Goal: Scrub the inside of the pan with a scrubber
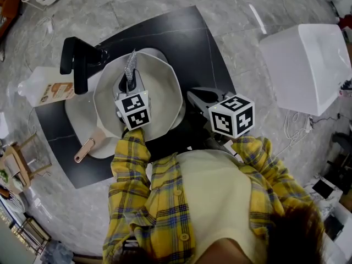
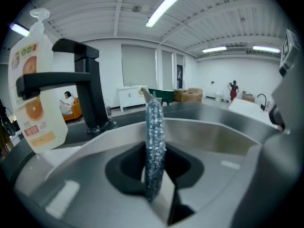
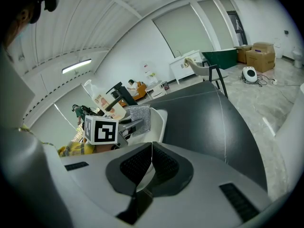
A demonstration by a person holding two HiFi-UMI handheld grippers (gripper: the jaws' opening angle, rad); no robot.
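A pale pan [image 1: 162, 89] with faceted walls and a tan handle [image 1: 88, 147] lies on the black counter [image 1: 187, 43], below the black faucet [image 1: 80, 65]. My left gripper [image 1: 131, 82] is over the pan's inside and is shut on a silver glittery scrubber [image 1: 132, 65], held upright on edge. In the left gripper view the scrubber [image 2: 154, 141] stands between the pads, with the pan's grey walls [image 2: 223, 137] around it. My right gripper [image 1: 199, 98] hovers over the counter just right of the pan, shut and holding nothing; its pads [image 3: 159, 163] meet.
A soap bottle [image 1: 47, 88] with an orange label stands left of the faucet. A large white box [image 1: 308, 65] sits on the floor to the right. A wooden chair [image 1: 16, 164] is at the lower left. Cables trail near the box.
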